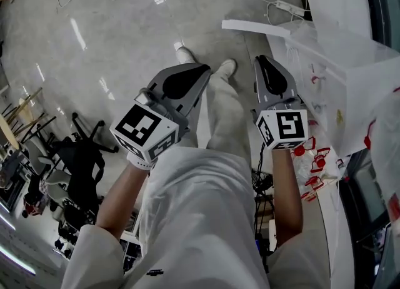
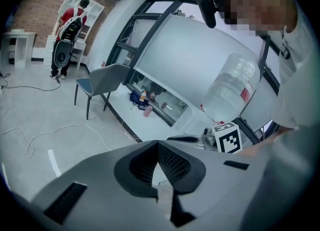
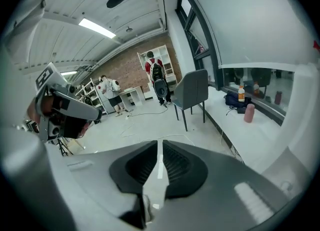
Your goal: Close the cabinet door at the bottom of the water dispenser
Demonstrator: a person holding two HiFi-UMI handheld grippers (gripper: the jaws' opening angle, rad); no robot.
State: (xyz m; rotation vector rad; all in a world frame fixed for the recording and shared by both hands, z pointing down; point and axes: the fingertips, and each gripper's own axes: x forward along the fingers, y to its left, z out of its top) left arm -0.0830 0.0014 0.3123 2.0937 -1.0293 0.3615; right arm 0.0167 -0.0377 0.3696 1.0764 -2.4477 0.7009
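In the head view both grippers hang over the person's white trousers and shoes, pointing at the grey floor. My left gripper (image 1: 203,69) (image 2: 158,144) has its jaws touching at the tips, with nothing in them. My right gripper (image 1: 261,59) (image 3: 160,144) shows a thin slit along its jaws, also with nothing in them. The dispenser's white, plastic-wrapped body (image 1: 350,75) stands at the right, and its big clear bottle (image 2: 232,87) shows in the left gripper view. A white panel edge (image 1: 253,28) sticks out low beside it; I cannot tell whether that is the cabinet door.
A grey chair (image 2: 102,82) (image 3: 192,92) stands by the window ledge, which holds bottles (image 3: 241,94). Cables (image 2: 30,135) and a power strip (image 1: 290,8) lie on the floor. A black office chair (image 1: 81,156) is at the left. People (image 3: 156,77) stand by far shelves.
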